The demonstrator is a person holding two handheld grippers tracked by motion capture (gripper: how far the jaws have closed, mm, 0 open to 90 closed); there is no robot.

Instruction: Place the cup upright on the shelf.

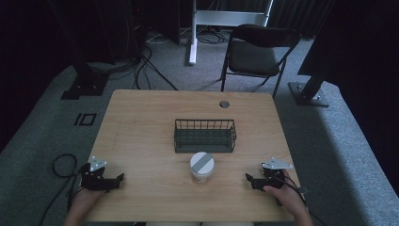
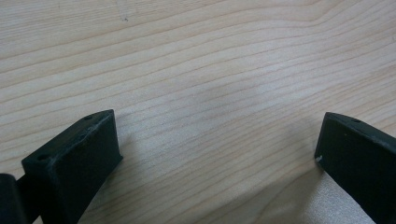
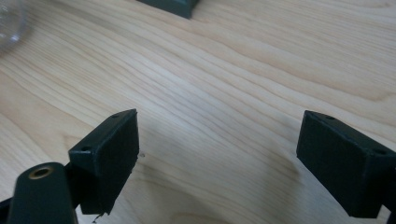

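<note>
From above, a wooden table (image 1: pixel 141 122) carries a dark wire basket (image 1: pixel 205 135) near its middle and, just on the near side of the basket, a clear jar with a white and grey lid (image 1: pixel 202 164). The left gripper (image 1: pixel 118 181) rests near the near left corner and the right gripper (image 1: pixel 249 180) near the near right edge, each held by a hand and well apart from the jar between them. The left gripper view adds the wood grain close up, with both jaws spread wide over bare table. In the right gripper view the jaws also stand wide and hold nothing; the jar's glass (image 3: pixel 10 21) shows at the far left, a basket corner (image 3: pixel 173 6) at the top. Open wood lies between each gripper and the jar.
</note>
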